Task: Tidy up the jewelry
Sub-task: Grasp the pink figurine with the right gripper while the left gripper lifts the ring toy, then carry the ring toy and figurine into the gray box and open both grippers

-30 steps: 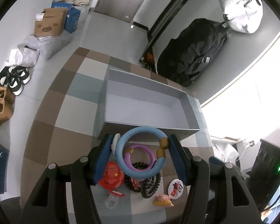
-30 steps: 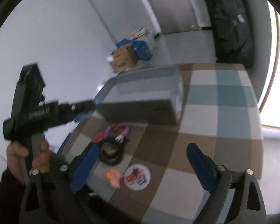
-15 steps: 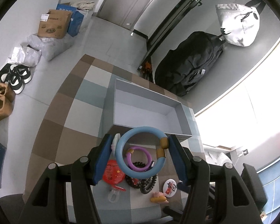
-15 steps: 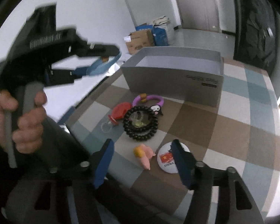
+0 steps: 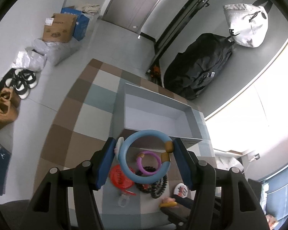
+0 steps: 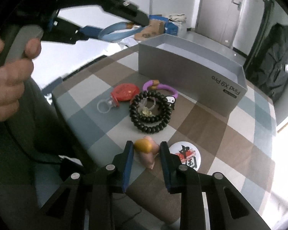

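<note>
checkered in brown, grey and blue, the table [image 5: 71, 134] carries an open grey box [image 5: 194, 122] with jewelry scattered in front of it.

left wrist view: the left hand-held gripper [image 5: 145, 160] grips a blue bangle [image 5: 124, 157] across its width, pads pressing either side, raised above the table just short of the box's near wall. below it lie a purple bangle [image 5: 148, 170], a red badge [image 5: 119, 178] and a black bead bracelet [image 5: 160, 186]. the box looks empty.

right wrist view: the right hand-held gripper [image 6: 146, 153] sits low at the table's near edge, its jaws just drawn in to a narrow gap around a small pink and yellow charm [image 6: 146, 149]; the pads look touching or nearly so, but a firm pinch i cannot confirm. a white round badge [image 6: 186, 158] lies just beside it.

judged step: both pieces are being gathered for the box. next, the bangle needs carrying over the wall and releasing, and the charm needs a secure pinch before lifting.
</note>
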